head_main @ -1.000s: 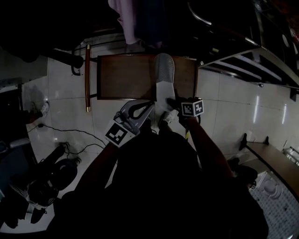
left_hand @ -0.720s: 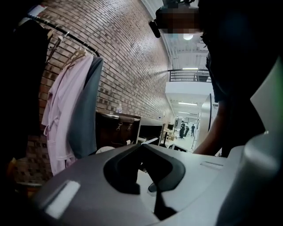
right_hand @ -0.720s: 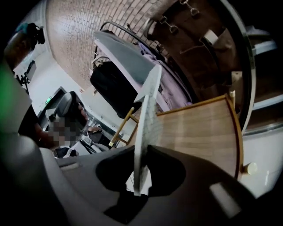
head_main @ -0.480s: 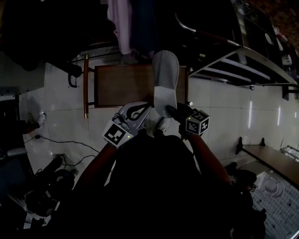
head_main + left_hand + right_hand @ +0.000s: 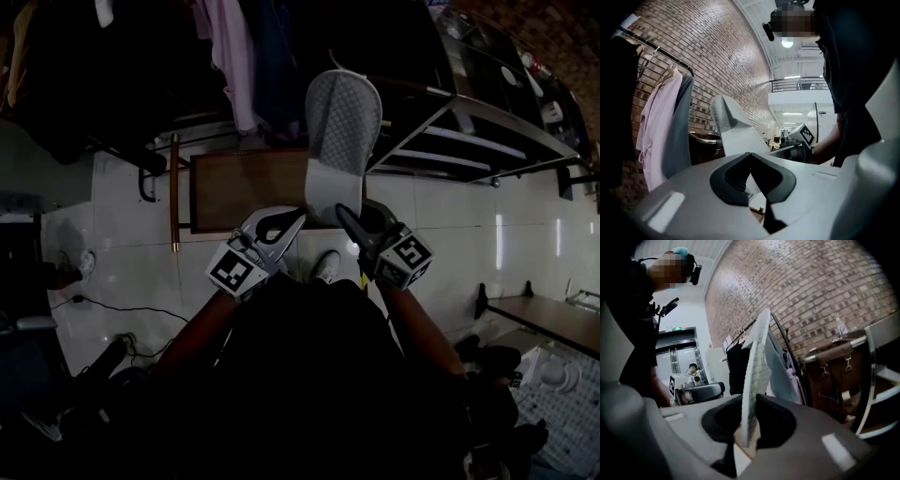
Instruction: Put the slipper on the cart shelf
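While one grey grid-soled slipper stands upper centre, right gripper fingers pinch it. Left gripper fingers touch.

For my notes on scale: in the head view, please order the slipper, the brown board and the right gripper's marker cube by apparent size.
1. brown board and slipper: too alike to rank; the raised slipper is nearer the camera.
2. right gripper's marker cube: smallest.
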Tool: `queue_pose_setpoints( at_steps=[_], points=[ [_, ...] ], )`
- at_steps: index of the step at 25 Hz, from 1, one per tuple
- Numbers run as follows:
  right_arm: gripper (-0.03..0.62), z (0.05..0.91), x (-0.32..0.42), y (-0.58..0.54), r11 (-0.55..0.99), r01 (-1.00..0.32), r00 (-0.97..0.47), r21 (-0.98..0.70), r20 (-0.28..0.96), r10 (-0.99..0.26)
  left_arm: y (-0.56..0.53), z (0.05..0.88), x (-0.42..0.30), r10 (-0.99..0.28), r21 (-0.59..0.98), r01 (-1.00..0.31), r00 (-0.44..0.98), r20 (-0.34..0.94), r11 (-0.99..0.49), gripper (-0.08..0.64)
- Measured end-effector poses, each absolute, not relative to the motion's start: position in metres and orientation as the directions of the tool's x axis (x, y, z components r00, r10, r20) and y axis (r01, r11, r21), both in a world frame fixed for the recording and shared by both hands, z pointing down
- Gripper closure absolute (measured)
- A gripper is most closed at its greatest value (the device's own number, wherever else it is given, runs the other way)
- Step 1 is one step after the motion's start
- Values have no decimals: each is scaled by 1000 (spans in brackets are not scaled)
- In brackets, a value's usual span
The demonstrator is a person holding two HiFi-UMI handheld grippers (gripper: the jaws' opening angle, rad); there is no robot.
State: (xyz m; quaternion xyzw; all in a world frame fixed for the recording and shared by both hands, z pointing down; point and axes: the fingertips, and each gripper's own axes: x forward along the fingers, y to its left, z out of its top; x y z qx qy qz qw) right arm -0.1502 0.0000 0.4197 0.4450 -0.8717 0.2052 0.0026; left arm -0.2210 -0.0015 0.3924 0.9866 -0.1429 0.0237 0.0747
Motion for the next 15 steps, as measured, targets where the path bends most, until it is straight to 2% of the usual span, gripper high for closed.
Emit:
queue_pose_setpoints(
  at_steps=[8, 15],
  points=[
    [528, 354, -140, 16, 517, -848, -527, -117, 87, -845, -6, 362, -218, -299, 135, -302, 953, 39, -944, 558],
    [528, 349, -139, 21, 515, -851, -523, -102, 73, -849, 1, 356, -218, -289, 95, -292, 956, 43, -952, 560]
  ],
)
